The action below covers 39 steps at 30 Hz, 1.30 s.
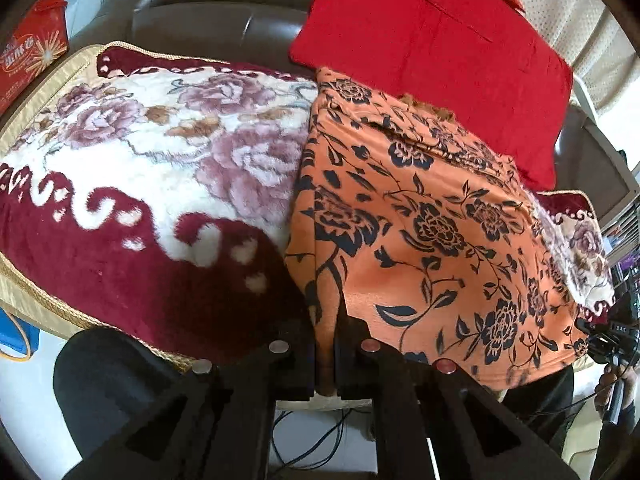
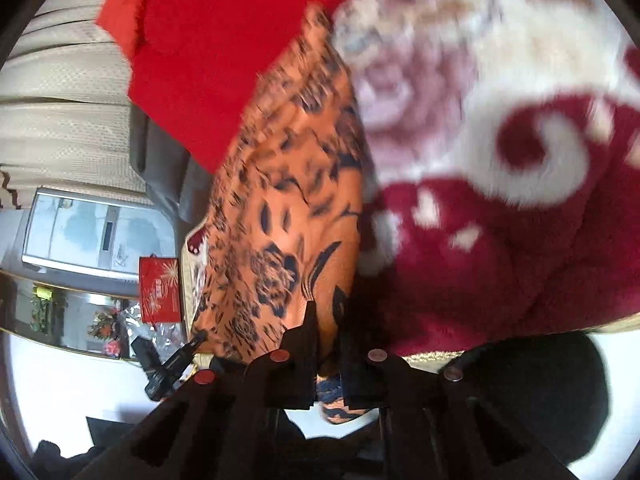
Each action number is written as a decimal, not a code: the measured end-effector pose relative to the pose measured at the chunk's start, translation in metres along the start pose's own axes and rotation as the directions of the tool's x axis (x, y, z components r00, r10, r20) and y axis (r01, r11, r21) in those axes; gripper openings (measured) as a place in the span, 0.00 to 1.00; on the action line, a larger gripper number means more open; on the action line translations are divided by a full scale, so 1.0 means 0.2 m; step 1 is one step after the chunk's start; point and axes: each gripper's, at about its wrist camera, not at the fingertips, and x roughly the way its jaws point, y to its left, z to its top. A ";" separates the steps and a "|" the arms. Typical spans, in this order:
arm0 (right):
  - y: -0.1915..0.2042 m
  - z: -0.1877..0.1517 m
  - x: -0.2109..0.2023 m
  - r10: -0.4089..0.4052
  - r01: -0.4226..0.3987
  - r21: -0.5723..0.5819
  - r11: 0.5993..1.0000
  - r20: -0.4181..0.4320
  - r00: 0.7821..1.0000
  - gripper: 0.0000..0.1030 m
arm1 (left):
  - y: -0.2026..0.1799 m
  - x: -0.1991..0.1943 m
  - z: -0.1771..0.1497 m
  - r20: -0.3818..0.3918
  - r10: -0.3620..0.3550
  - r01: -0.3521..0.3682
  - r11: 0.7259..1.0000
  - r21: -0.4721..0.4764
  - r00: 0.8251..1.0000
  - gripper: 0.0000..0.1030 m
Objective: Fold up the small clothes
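An orange garment with a black flower print (image 1: pixel 432 224) lies spread on a plush floral blanket (image 1: pixel 152 168). My left gripper (image 1: pixel 326 312) is shut on the garment's near left edge, the cloth pinched between its fingers. In the right wrist view the same orange garment (image 2: pixel 288 216) hangs in a long fold, blurred by motion. My right gripper (image 2: pixel 328 332) is shut on its near edge, with cloth showing between and below the fingers. The right gripper also shows at the right edge of the left wrist view (image 1: pixel 604 344).
A red garment (image 1: pixel 436 56) lies behind the orange one, against a dark sofa back (image 1: pixel 216 20). A red box (image 1: pixel 32 52) stands at the far left. Cream curtains (image 2: pixel 68 120) and a glass table (image 2: pixel 80 320) show to the right gripper's left.
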 end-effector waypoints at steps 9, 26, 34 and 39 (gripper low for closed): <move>-0.13 0.00 0.07 0.043 -0.042 0.052 0.998 -0.006 0.999 0.09 | 0.04 0.11 -0.06 -0.072 0.005 -0.007 1.000 -0.024 0.997 0.07; 0.06 0.02 0.05 -0.002 0.001 -0.040 0.999 -0.013 1.000 0.07 | -0.02 0.04 0.02 0.001 -0.027 0.027 1.000 0.005 1.000 0.07; -0.06 0.01 0.19 0.014 -0.013 0.018 1.000 -0.071 0.997 0.07 | 0.01 0.17 0.00 -0.090 0.021 -0.021 1.000 0.002 0.996 0.07; -0.11 0.07 0.28 0.020 -0.009 0.077 0.997 -0.143 0.990 0.07 | -0.04 0.16 0.14 -0.112 -0.010 0.012 1.000 0.022 0.994 0.07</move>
